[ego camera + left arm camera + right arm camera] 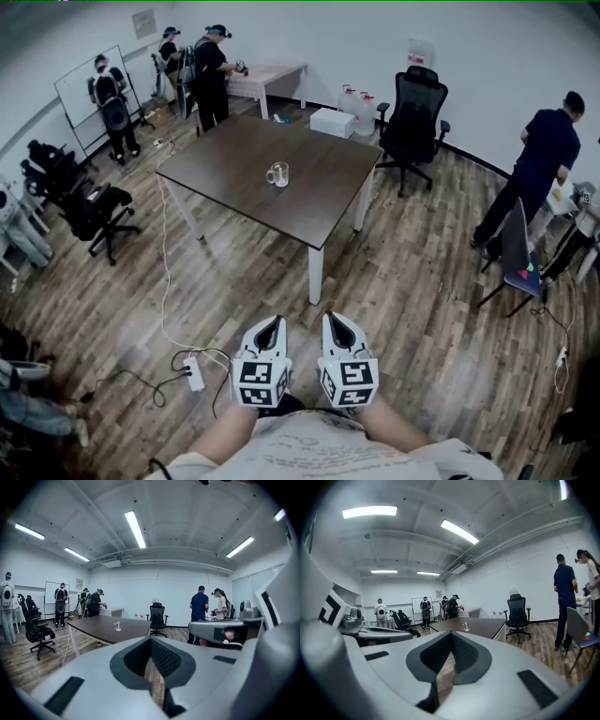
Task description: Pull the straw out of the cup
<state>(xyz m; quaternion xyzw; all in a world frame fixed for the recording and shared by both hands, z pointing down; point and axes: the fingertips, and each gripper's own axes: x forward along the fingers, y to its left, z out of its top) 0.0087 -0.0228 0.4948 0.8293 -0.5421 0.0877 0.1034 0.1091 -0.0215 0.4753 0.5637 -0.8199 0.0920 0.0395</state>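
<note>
Open wood floor [412,281] lies btwn the grippers and the table [225,169], w/ free space along the table's near and right edges. A power strip [194,373] w/ loose cable sits on the floor just left of the grippers. Left side of the room is tighter: 2 black chairs [89,208] near the table's left edge. 1 black office chair [412,117] stands off the far right corner. Both grippers are held low and close to the body, side by side, tips pointing fwd toward the table and well apart from it. Left gripper [272,324]: jaws closed tip to tip, nothing btwn them, only floor seen through the slit. Right gripper [335,321]: same, closed and empty. Count: 2 grippers, 1 cup [277,174], clear glass, upright near the table's middle, alone on the top. Straw too small to make out. 4 people stand at the room's edges in the head view.
</note>
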